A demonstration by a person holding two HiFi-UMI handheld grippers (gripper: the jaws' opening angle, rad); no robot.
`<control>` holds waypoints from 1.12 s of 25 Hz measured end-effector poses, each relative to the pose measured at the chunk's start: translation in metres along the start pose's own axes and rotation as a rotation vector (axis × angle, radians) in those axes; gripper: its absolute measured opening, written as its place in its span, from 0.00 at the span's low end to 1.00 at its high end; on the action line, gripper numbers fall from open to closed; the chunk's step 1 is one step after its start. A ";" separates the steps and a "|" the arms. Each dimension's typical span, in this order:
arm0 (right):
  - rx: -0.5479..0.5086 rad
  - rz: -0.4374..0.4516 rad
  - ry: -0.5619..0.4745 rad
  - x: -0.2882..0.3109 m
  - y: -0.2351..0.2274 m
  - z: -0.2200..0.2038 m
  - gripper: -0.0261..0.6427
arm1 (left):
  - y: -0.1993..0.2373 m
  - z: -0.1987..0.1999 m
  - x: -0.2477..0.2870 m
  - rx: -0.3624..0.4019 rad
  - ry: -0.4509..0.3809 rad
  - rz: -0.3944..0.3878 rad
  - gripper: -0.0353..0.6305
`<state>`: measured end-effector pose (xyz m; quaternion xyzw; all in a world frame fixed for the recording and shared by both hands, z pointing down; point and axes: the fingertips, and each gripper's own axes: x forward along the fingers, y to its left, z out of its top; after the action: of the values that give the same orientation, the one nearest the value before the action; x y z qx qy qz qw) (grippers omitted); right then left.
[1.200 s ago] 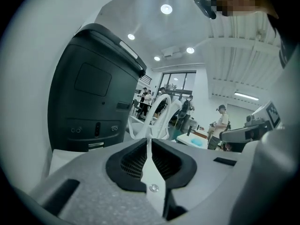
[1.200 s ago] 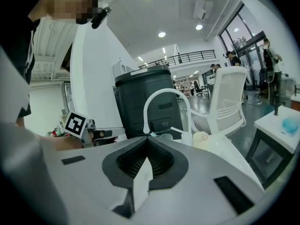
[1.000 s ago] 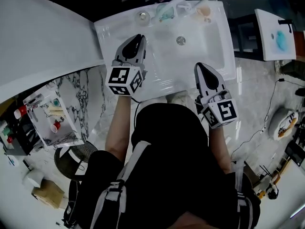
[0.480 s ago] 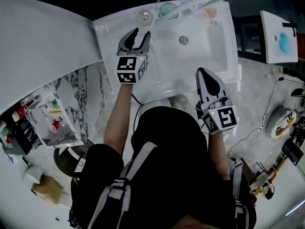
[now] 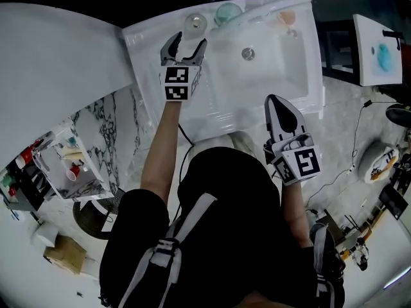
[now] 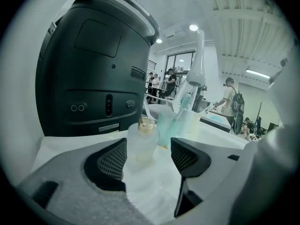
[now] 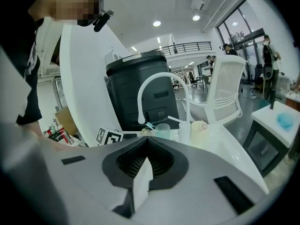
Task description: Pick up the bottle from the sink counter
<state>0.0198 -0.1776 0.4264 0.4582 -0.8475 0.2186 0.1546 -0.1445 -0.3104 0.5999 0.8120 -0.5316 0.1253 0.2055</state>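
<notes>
We logged the left hand-held gripper (image 5: 186, 43) with its jaws opening. The frosted, gold-capped bottle (image 6: 142, 142) stood upright between their tips, and neither pad pressed it. The bottle sat on the sink surface (image 5: 144, 43) at the basin's back left corner, with a teal cup (image 6: 169, 123) just beside it. The right hand-held gripper (image 5: 280, 108) hung at the sink's near edge, jaws together and empty.

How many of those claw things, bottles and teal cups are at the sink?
Claws: 2 (left claw, jaws opening, nothing between them, the bottle just ahead; right claw, shut, empty)
Bottles: 1
Teal cups: 1
Total: 4
</notes>
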 end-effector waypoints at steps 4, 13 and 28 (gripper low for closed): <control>0.008 -0.013 0.019 0.002 -0.002 -0.005 0.04 | 0.007 -0.009 0.016 -0.004 0.012 0.021 0.51; 0.012 -0.023 0.057 0.005 -0.002 -0.018 0.04 | 0.016 -0.018 0.044 0.043 0.032 0.048 0.53; 0.038 -0.043 0.072 0.003 -0.010 -0.024 0.04 | 0.012 -0.010 0.068 0.115 0.034 0.038 0.54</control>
<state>0.0277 -0.1720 0.4506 0.4711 -0.8270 0.2477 0.1810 -0.1285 -0.3652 0.6394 0.8100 -0.5353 0.1735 0.1652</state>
